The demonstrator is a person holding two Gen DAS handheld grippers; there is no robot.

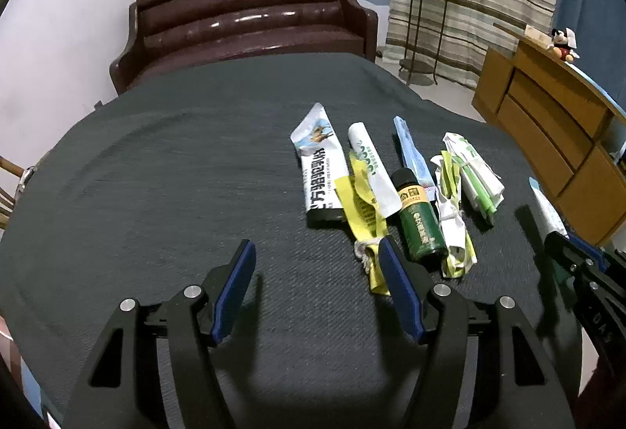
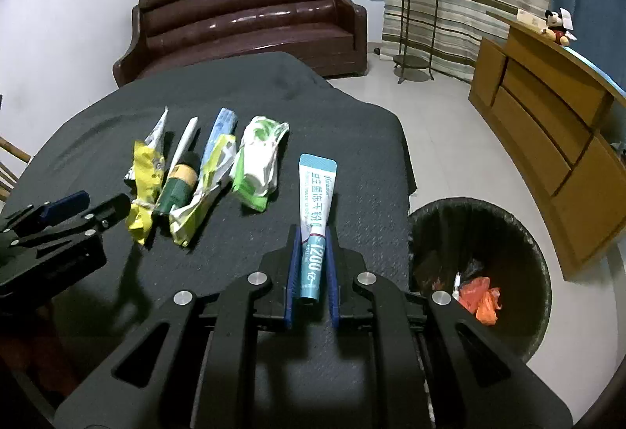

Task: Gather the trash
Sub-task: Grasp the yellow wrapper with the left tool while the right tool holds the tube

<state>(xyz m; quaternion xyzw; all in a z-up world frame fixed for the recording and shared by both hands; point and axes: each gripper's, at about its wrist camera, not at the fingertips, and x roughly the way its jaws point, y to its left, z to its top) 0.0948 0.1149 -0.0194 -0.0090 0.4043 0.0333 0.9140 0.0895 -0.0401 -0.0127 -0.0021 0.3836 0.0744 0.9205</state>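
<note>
My left gripper (image 1: pixel 317 272) stands half open and empty, just before the yellow wrapper (image 1: pixel 362 210) in the row of trash on the dark cloth (image 1: pixel 176 163). My right gripper (image 2: pixel 313 253) holds the teal sachet (image 2: pixel 315 218), left of the bin (image 2: pixel 479 272). Next I think: carry it over the bin, release.

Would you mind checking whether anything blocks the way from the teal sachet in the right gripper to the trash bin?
Nothing visible does. The right gripper holds the teal sachet over the table edge, and the open trash bin sits just beside it on the floor.
</note>
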